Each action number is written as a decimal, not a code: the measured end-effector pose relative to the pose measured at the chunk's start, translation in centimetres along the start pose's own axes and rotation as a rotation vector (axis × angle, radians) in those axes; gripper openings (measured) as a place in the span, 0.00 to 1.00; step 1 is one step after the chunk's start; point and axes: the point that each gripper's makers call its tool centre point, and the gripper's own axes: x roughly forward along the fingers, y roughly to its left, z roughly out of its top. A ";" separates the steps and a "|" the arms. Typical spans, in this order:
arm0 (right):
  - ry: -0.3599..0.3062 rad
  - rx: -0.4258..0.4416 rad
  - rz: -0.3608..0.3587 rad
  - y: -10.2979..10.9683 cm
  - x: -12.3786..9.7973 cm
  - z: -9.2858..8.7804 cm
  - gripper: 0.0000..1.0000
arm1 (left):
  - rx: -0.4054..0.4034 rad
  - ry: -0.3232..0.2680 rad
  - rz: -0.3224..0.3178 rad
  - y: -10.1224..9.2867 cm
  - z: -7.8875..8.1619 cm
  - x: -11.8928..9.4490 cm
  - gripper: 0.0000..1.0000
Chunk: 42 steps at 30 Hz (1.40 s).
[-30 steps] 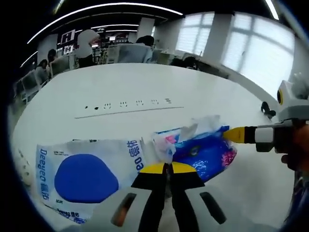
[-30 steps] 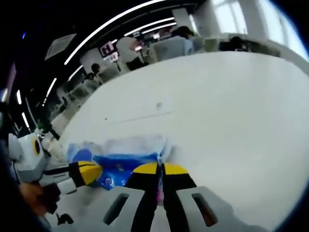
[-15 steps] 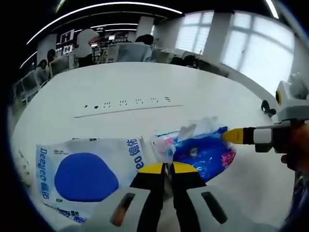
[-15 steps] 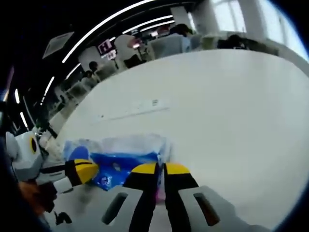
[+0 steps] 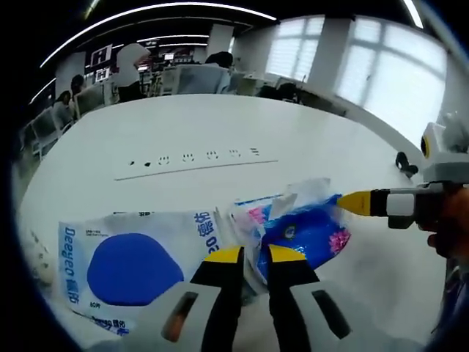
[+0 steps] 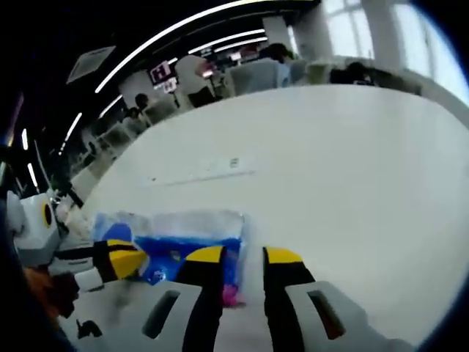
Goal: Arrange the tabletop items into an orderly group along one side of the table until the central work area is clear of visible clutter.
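- Both grippers are letting go compared with a second ago: the left gripper (image 5: pixel 253 254) jaws, then pinched together on the wrapper edge, are now standing apart; the right gripper (image 6: pixel 242 255) jaws are likewise parting, with a clear gap between the yellow tips.
- Neither is grasping anything now (the film is lying loose between the left tips).
- The blue tissue pack (image 5: pixel 304 231) is resting on the white table (image 5: pixel 190 125), just beside the large white-and-blue wipes pack (image 5: pixel 128 268), their edges touching or overlapping; I cannot tell which.
- Handling judgement: the tissue pack is looking light, soft and crinkly, its film probably slippery. A pinch on the crimped end seam is likely holding better than the slack middle.
- Its long axis is running across the left gripper view, from the wipes pack toward the right gripper's yellow tip.
- In the right gripper view the pack (image 6: pixel 179 253) is lying left of the jaws.
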 end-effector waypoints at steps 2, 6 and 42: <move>-0.009 -0.009 0.005 0.1 0.1 0.3 0.22 | 0.002 0.003 0.003 0.1 0.0 -0.2 0.14; -0.042 -0.054 0.005 0.3 -0.2 0.8 0.37 | 0.017 -0.004 0.004 0.2 0.4 -0.9 0.20; -0.024 -0.193 0.089 5.1 -7.2 -4.3 1.00 | 0.149 -0.118 -0.052 3.3 0.7 -10.4 0.92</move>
